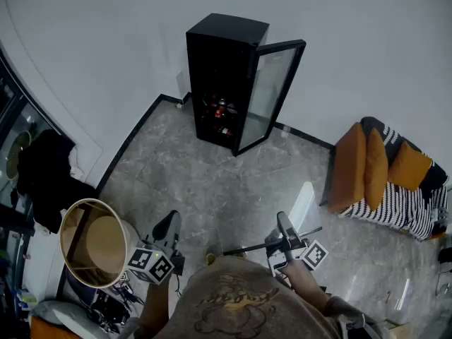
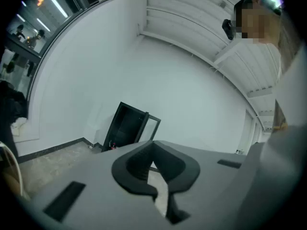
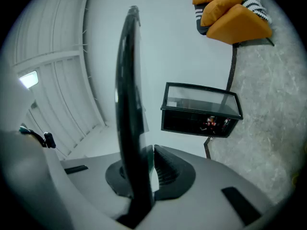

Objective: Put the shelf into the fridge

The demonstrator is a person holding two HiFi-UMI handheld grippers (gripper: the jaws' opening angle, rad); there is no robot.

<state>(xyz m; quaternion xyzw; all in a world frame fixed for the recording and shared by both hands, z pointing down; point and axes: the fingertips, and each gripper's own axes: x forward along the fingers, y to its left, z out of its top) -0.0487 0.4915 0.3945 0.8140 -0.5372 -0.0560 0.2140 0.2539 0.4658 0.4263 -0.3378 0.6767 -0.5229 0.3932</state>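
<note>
The black fridge (image 1: 224, 76) stands against the far wall with its glass door (image 1: 272, 94) swung open; bottles show low inside. My right gripper (image 1: 286, 233) is shut on the glass shelf (image 1: 305, 203), a clear pane with a dark rim, held low over the floor well short of the fridge. In the right gripper view the shelf (image 3: 127, 104) stands edge-on between the jaws of that gripper (image 3: 144, 157), with the fridge (image 3: 199, 114) beyond. My left gripper (image 1: 168, 229) is to the left of the shelf, apart from it. In its own view the left gripper (image 2: 153, 150) is shut on nothing, and the fridge (image 2: 127, 126) is far ahead.
An armchair (image 1: 385, 175) with orange cushions and a striped cover stands at the right. A round wooden-rimmed table (image 1: 92, 242) is at my left, with dark clothing (image 1: 46, 179) behind it. Grey marble floor (image 1: 212, 182) lies between me and the fridge.
</note>
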